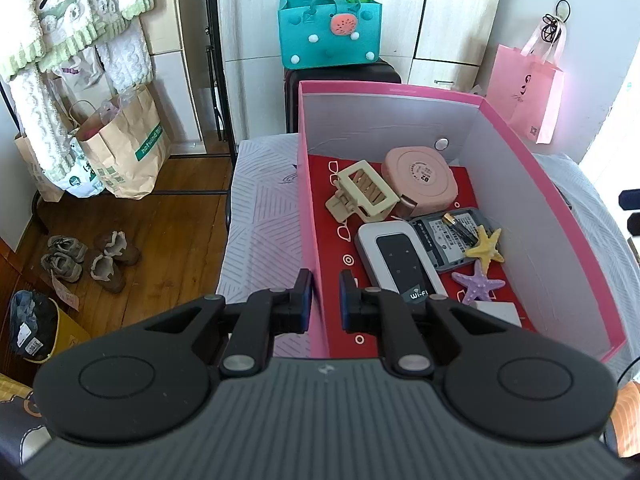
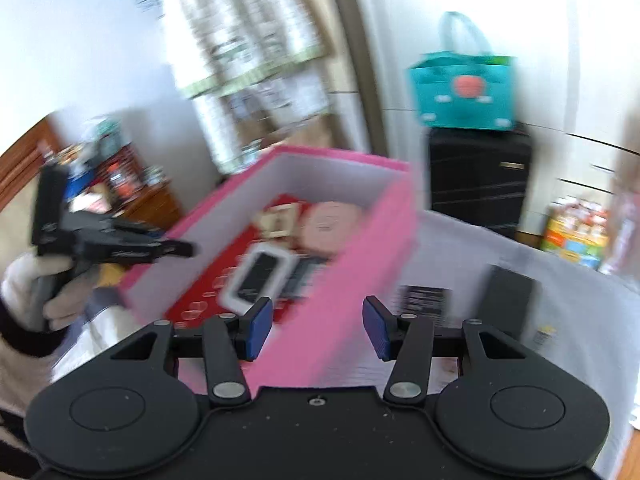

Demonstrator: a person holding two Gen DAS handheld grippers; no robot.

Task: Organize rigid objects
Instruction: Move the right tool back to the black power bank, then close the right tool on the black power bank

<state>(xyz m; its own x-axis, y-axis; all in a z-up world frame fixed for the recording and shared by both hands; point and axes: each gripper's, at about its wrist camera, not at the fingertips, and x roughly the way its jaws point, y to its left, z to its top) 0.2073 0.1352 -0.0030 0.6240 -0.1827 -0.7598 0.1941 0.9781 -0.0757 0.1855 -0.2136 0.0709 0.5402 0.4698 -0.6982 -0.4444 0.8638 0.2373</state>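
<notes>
A pink box (image 1: 312,216) with a red floor stands on the bed. It holds a cream hair claw (image 1: 362,194), a round pink case (image 1: 420,180), a white Wi-Fi device (image 1: 400,262), a grey hard drive (image 1: 452,236), a battery (image 1: 460,226), and a yellow starfish (image 1: 486,246) and a purple starfish (image 1: 478,284). My left gripper (image 1: 325,300) is shut on the box's left wall near its front corner. My right gripper (image 2: 318,328) is open and empty over the box's right wall (image 2: 360,264). The right wrist view is blurred; it shows the left gripper (image 2: 120,248) at the far side.
Black flat objects (image 2: 512,300) and a dark card (image 2: 426,300) lie on the white bed cover (image 2: 560,292) right of the box. A teal bag (image 1: 330,30) sits on a black suitcase (image 1: 292,96) behind. Paper bags (image 1: 124,148) and shoes (image 1: 92,258) stand on the wooden floor at left.
</notes>
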